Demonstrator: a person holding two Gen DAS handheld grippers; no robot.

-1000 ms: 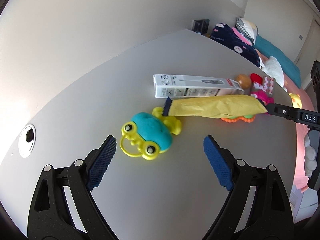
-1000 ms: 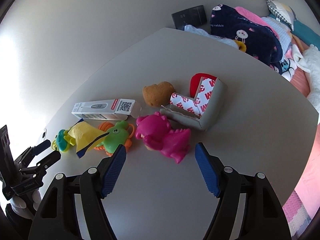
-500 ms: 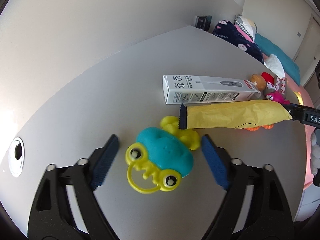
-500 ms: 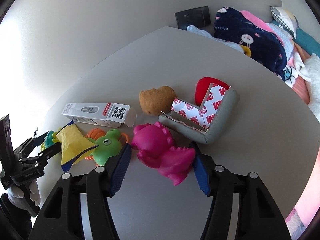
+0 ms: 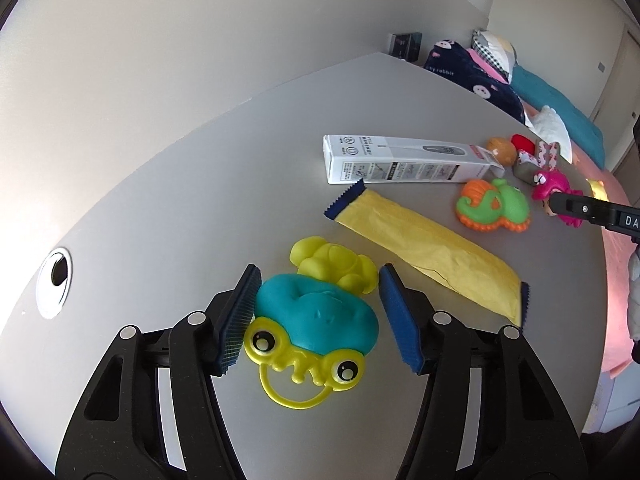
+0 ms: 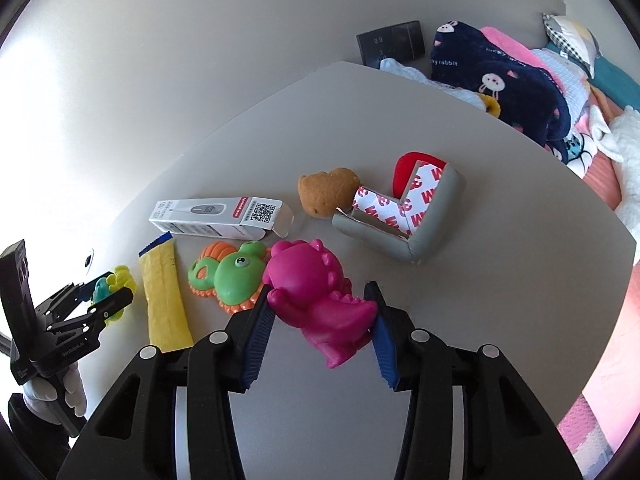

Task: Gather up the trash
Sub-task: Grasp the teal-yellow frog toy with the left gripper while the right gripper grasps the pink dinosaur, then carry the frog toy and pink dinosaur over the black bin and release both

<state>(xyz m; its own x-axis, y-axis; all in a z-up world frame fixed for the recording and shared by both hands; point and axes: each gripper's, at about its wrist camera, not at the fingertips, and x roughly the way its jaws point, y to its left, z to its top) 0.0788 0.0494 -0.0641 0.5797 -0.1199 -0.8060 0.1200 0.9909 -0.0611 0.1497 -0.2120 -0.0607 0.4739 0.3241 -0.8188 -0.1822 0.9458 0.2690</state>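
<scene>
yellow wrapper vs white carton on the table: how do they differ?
The yellow wrapper is flat and crinkled; the white carton is a rigid box. The yellow wrapper is plain, with dark blue serrated ends; the white carton carries print and a QR code. The white carton has an end flap open; the yellow wrapper has none. Both are long, lie on the table, and no gripper touches them.

The table (image 6: pixel 500 248) is a smooth, matt grey. The frog toy (image 5: pixel 316 320) and pink dinosaur toy (image 6: pixel 316 292) look like soft moulded plastic with a slight sheen. The yellow wrapper (image 5: pixel 432 252) is crinkled and matt. The white box (image 5: pixel 400 160) is printed cardboard. The corner guard (image 6: pixel 424 220) looks like grey foam, and the gripper pads (image 5: pixel 400 328) are ribbed blue rubber.
</scene>
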